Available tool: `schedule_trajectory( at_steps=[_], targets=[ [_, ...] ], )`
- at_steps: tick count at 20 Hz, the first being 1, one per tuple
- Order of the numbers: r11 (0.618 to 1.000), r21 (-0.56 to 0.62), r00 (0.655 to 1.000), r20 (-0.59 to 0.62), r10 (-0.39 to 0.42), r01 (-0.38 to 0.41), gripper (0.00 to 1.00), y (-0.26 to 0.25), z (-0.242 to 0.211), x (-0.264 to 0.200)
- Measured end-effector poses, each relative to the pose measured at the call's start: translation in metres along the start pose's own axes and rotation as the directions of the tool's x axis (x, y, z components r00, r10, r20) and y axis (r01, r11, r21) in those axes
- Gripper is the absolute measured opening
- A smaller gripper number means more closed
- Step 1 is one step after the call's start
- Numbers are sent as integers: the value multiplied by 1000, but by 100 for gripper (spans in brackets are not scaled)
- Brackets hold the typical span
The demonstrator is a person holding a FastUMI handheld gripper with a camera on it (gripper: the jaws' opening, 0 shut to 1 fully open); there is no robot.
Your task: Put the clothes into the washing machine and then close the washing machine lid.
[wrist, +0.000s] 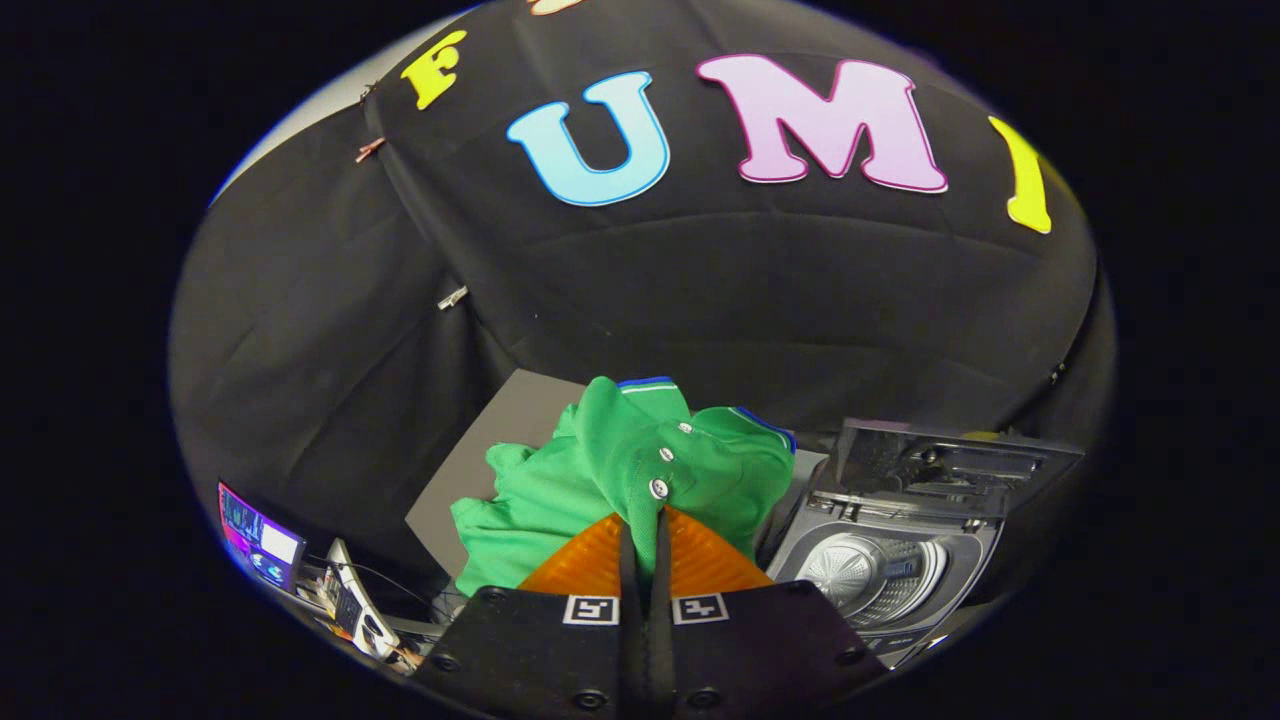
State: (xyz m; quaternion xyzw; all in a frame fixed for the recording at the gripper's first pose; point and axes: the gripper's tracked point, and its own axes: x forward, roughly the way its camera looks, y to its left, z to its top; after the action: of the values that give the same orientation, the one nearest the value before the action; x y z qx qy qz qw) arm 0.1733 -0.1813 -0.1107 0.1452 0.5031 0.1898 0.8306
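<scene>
Gripper view has the tool with its two fingers drawn together, pinching a fold of the green polo shirt just below its button placket. Most of that shirt bunches ahead of the fingers, over a grey desk. Just beside it stands the small washing machine, lid up and drum exposed.

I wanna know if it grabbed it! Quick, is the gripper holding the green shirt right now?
Hand-held gripper: fingers closed together, pinching the green shirt near its buttons, beside the open washing machine.
</scene>
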Motion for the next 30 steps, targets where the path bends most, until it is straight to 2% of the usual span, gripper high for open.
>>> schedule_trajectory(
  at_steps=[9,15,23,30],
  targets=[
    [1000,13,1000,15,24,-24,5,-93,-3,-54],
    [999,38,999,16,-29,28,5,-170,-12,-74],
    [998,56,999,-43,-30,33,5,-227,-50,-32],
    [990,103,994,-53,-91,96,5,-272,-79,-11]
  ],
)
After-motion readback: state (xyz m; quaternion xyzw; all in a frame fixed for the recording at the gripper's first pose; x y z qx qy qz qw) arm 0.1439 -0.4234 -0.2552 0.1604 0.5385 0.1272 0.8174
